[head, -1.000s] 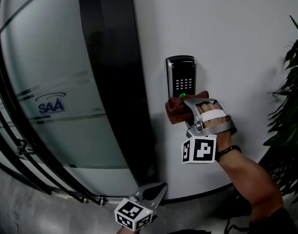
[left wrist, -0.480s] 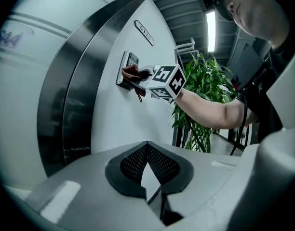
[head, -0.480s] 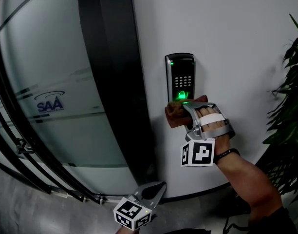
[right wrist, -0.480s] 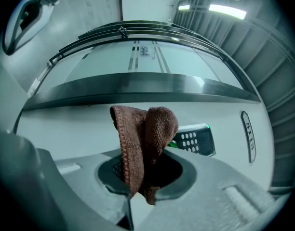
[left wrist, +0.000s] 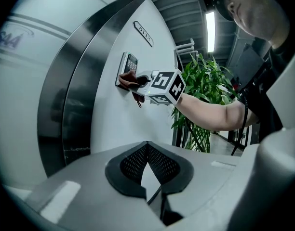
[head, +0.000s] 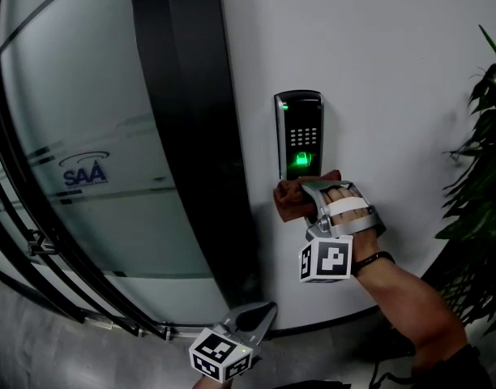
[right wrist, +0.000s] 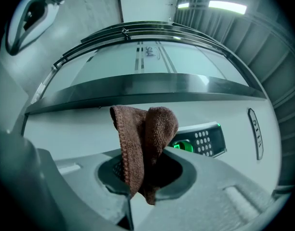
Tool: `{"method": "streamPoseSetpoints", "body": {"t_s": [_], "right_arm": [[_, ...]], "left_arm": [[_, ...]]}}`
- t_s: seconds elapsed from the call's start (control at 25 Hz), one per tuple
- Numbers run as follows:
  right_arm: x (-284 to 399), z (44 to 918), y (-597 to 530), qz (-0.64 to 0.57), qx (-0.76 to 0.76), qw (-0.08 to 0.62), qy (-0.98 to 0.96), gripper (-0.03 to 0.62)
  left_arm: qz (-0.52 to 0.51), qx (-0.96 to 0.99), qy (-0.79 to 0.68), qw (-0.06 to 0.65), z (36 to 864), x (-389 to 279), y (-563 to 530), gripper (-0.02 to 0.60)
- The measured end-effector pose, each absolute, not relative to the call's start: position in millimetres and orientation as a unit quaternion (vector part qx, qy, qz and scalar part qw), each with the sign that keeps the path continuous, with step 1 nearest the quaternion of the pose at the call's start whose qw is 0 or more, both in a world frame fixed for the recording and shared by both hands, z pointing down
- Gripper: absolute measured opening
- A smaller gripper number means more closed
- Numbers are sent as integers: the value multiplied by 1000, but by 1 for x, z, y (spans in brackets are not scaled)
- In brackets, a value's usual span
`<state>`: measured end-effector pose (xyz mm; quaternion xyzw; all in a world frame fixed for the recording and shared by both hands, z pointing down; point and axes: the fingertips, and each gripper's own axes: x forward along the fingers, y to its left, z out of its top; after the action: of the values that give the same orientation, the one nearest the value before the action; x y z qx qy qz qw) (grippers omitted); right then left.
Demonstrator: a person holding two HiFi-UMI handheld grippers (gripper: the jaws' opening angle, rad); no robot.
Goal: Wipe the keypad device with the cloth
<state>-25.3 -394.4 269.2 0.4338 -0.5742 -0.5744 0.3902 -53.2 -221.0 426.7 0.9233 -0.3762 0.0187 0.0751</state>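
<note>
Cloth (head: 287, 202) at the keypad's (head: 300, 132) bottom edge.
The right gripper (head: 306, 191) clamps the brown cloth between its jaws, at the foot of the green-lit keypad on the white wall (head: 378, 63). The left gripper (head: 262, 313) hangs low and near, jaws together with nothing between them.

— The cloth (right wrist: 143, 143)?
— Brown, matt, with a nubbly knit pile and a stitched edge.
— And the keypad device (head: 300, 134)?
— Glossy black plastic face with a brighter, metal-looking rim.
— The wall (head: 394, 71) behind it?
— Smooth, matt white. At nine o'clock of the device is a dark column (head: 191, 136), polished and reflective. Past that is frosted glass (head: 70, 120).
— The left gripper (left wrist: 148, 177)?
— Smooth matt grey shell. Black pads (left wrist: 133, 163), finely meshed.
</note>
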Motion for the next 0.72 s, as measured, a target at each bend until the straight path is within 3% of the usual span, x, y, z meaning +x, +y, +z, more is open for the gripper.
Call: {"method": "streamPoseSetpoints", "body": {"t_s": [0.32, 0.72], "right_arm": [[-21, 283, -395, -533, 408, 410, -618, 54], [-21, 164, -365, -582, 465, 308, -592, 54]], "left_arm": [[20, 922, -380, 75, 428, -55, -217, 17], [21, 922, -382, 62, 424, -60, -219, 17]]}}
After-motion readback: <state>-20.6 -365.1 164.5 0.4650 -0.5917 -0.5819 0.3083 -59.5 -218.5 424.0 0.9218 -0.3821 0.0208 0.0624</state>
